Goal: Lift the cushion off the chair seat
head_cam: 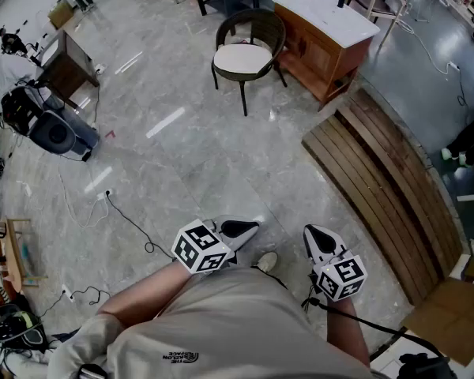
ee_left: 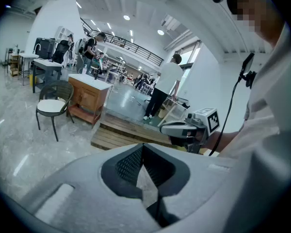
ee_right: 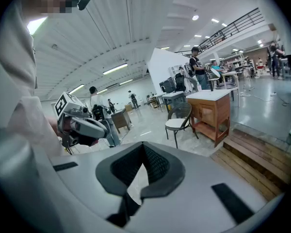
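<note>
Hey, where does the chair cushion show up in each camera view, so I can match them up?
Head view: cushion at top centre, on the dark chair.
Left gripper view: cushion at the left, mid-height, far off.
Right gripper view: cushion just right of centre.
Shared landmark: the wooden cabinet with a white top, right of the chair in every view.

Large open lab/workshop hall. High white ceiling, strip lights, mezzanine railing. Polished grey stone floor, loose cables trailing across it. Workbenches loaded with equipment. Several people at stations.
</note>
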Available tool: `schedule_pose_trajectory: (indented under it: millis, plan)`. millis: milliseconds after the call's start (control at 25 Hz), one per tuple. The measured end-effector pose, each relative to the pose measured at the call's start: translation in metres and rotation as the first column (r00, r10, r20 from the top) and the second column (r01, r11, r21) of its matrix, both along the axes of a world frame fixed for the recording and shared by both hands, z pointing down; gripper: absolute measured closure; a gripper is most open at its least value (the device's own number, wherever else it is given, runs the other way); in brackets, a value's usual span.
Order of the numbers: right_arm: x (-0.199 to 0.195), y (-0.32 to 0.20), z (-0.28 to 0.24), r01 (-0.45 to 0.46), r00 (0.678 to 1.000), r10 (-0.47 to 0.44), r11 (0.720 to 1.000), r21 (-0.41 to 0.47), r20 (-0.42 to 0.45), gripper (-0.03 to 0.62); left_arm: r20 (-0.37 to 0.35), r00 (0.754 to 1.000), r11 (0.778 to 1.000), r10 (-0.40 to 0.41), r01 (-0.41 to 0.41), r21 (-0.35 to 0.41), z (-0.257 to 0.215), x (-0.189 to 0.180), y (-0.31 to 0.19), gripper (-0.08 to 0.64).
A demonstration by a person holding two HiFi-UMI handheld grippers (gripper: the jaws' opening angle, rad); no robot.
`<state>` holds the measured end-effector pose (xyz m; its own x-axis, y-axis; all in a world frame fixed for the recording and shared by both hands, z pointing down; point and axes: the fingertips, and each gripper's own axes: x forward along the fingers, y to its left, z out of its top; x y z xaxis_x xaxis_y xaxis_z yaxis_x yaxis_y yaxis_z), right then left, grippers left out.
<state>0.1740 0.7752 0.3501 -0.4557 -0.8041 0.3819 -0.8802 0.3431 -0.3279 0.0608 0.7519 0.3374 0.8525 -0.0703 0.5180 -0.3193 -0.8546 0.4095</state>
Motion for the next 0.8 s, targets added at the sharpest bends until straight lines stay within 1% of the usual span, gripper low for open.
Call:
schedule_pose_trajectory:
  millis: [120, 200, 360, 480, 560, 680, 800]
  plan:
    - [-0.024, -0.024, 0.001, 0.030, 0.999, -0.030, 1.000, 0.004, -0.018, 0.580, -0.018, 1.000, 1.000, -0.022, 0.021, -0.018, 0.005, -0.021, -0.023, 0.552]
    - [-0.036, -0.041, -0.001, 0.043, 0.999, -0.043, 0.999, 0.007, -0.025, 0.580, -0.030, 0.999, 1.000, -0.021, 0.020, -0.024, 0.008, -0.030, -0.040, 0.552]
    - [-0.047, -0.083, -0.003, 0.032, 0.999, -0.032, 0.999, -0.005, -0.038, 0.580, -0.066, 0.998, 1.000, -0.003, 0.002, -0.012, 0.010, -0.038, -0.088, 0.552]
    - [-0.066, -0.117, -0.007, 0.043, 0.996, -0.045, 0.999, -0.025, -0.073, 0.580, -0.093, 0.996, 1.000, 0.004, -0.003, 0.001, 0.005, -0.050, -0.127, 0.552]
    - [-0.089, -0.135, -0.008, 0.060, 0.994, -0.064, 0.997, -0.047, -0.091, 0.580, -0.108, 0.994, 1.000, -0.005, 0.005, 0.000, 0.003, -0.070, -0.146, 0.552]
    - [-0.122, -0.172, -0.004, 0.064, 0.990, -0.074, 0.995, -0.081, -0.121, 0.578, -0.134, 0.991, 0.999, -0.026, 0.022, -0.033, 0.004, -0.104, -0.175, 0.552]
    - [-0.156, -0.217, -0.003, 0.085, 0.984, -0.096, 0.994, -0.073, -0.148, 0.575, -0.143, 0.990, 0.998, -0.014, 0.006, -0.058, 0.009, -0.132, -0.200, 0.552]
